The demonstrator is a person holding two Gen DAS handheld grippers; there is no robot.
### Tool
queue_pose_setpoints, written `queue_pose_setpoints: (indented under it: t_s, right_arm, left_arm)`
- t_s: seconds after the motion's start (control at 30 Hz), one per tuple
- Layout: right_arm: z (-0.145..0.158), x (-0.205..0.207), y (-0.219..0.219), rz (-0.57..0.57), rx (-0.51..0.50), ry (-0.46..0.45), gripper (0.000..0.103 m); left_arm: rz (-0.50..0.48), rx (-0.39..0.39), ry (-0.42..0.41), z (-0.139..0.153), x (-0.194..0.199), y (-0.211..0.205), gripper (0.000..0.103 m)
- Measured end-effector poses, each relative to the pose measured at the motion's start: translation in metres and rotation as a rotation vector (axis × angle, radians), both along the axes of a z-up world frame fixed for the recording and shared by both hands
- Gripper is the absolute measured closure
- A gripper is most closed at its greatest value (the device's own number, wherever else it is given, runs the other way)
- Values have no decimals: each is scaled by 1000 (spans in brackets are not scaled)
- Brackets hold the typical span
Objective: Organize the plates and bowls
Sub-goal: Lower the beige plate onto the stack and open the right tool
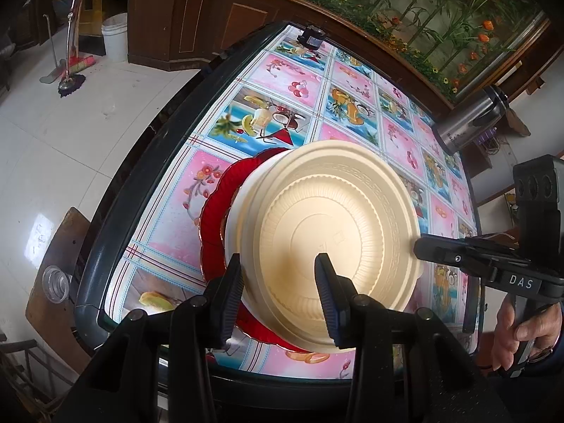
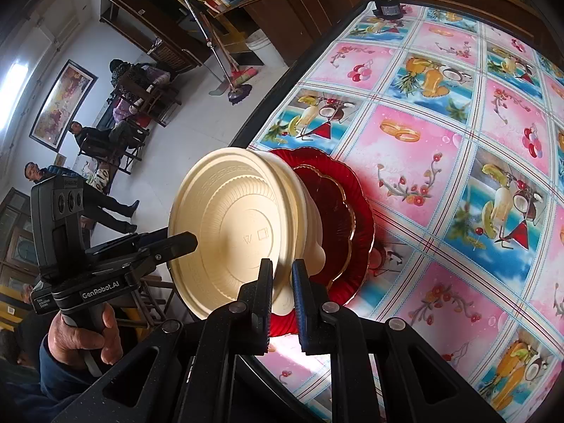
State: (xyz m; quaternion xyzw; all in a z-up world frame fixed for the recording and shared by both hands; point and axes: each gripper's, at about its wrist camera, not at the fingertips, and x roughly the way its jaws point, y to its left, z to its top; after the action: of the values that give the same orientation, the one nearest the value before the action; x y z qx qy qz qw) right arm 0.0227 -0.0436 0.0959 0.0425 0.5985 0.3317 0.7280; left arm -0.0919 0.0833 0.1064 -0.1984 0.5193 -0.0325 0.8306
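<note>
A stack of cream plastic bowls (image 1: 328, 232) stands on a red scalloped plate (image 1: 215, 208) near the table's front edge; it also shows in the right wrist view (image 2: 239, 229) on the plate (image 2: 335, 218). My left gripper (image 1: 278, 282) straddles the near rim of the top bowl, its fingers wide apart, one outside and one inside the bowl. My right gripper (image 2: 282, 282) is closed on the rim of the bowl stack from the other side; in the left wrist view its fingertip (image 1: 428, 248) touches the right rim.
The table carries a bright fruit-pattern cloth (image 1: 268, 112) under glass with a dark rim (image 1: 105, 246). A steel thermos (image 1: 469, 120) stands at the right, a small black device (image 1: 312, 37) at the far edge. People sit at the left of the right wrist view (image 2: 88, 134).
</note>
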Motion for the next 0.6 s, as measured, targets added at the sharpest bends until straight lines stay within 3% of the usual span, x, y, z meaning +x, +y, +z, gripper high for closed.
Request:
queue_pose_setpoints:
  t_s: [0.6]
  right_arm:
    - [2,0,-3,-12,0,-11,89]
  left_arm:
    - [-11,3,-10,3,-2,-5,65]
